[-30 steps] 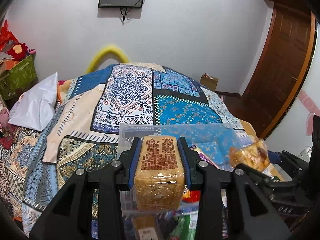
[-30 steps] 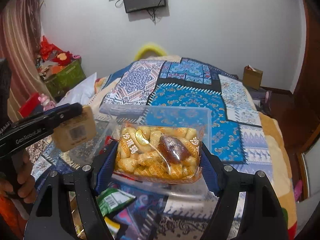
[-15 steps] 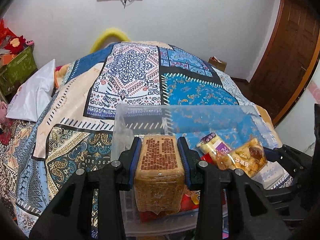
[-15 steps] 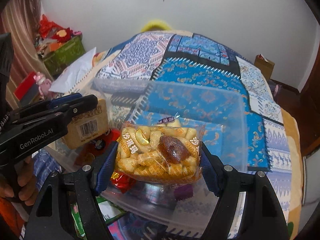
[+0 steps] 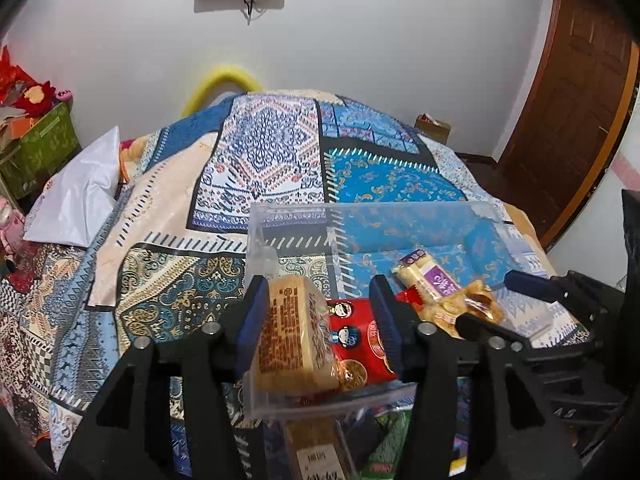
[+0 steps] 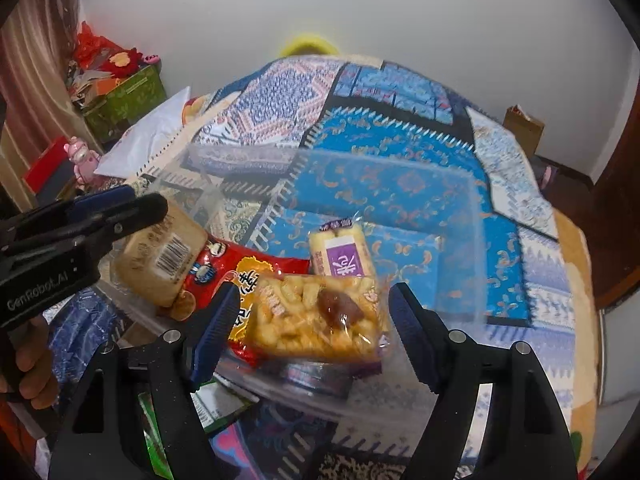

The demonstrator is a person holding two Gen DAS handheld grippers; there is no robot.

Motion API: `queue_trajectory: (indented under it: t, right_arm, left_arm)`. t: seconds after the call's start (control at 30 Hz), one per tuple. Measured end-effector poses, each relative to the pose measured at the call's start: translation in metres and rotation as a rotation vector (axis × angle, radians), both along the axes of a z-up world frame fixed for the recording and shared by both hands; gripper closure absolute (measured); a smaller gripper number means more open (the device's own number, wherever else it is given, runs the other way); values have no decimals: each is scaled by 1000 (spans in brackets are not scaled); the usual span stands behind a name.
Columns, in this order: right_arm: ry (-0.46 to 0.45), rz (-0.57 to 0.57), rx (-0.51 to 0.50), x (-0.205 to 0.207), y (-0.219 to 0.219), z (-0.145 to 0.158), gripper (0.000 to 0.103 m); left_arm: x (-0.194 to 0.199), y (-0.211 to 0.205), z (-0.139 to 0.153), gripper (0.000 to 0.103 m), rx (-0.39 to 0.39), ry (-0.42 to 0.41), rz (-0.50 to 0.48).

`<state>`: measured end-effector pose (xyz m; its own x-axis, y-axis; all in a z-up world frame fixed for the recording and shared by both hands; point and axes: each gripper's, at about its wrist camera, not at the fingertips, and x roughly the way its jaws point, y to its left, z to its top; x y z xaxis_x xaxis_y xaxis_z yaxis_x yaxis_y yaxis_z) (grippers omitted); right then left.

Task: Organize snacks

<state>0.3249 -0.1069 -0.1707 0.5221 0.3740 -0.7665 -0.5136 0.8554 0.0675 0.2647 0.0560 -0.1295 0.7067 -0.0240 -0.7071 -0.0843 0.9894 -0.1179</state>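
Over clear bin (image 6: 460,208) — left tongs (image 5: 320,312) opening, tan snack (image 5: 296,340) between; right tongs (image 6: 316,312) wide, "GenRobot.AI" legible.

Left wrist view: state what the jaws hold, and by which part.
Nothing gripped: the left gripper's jaws are opening; the tan wrapped snack block leans on one jaw only.

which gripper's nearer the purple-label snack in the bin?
Right. The right gripper is just short of the purple-label snack; the left gripper, jaws opening, is farther across the clear bin.

One clear bin (image 6: 460,208), four snack packs inside: tan (image 6: 160,256), red (image 6: 248,268), purple-labelled (image 6: 344,256), yellow (image 6: 316,320).
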Motion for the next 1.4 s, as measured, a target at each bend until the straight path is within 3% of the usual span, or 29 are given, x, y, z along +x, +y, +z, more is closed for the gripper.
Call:
queue_trajectory:
  t: [0.37, 0.53, 0.77, 1.1, 1.3, 1.4]
  right_arm:
    - [-125, -1, 36, -50, -17, 50, 27]
    - [-147, -5, 59, -74, -27, 58, 26]
    - [-116, -19, 77, -99, -42, 45, 25]
    - [-5, -32, 60, -120, -55, 1, 25]
    - [45, 14, -9, -141, -52, -29, 25]
    - [66, 32, 11, -145, -52, -38, 20]
  left_arm:
    - [-55, -4, 50, 38, -3, -86, -14]
    - [-86, -7, 59, 34, 11, -99, -22]
    - [-114, -10, 40, 34, 15, -38, -35]
    - [-134, -8, -20, 34, -15, 112, -42]
    - [-140, -7, -36, 34, -45, 140, -49]
    - [-136, -7, -38, 34, -65, 140, -50]
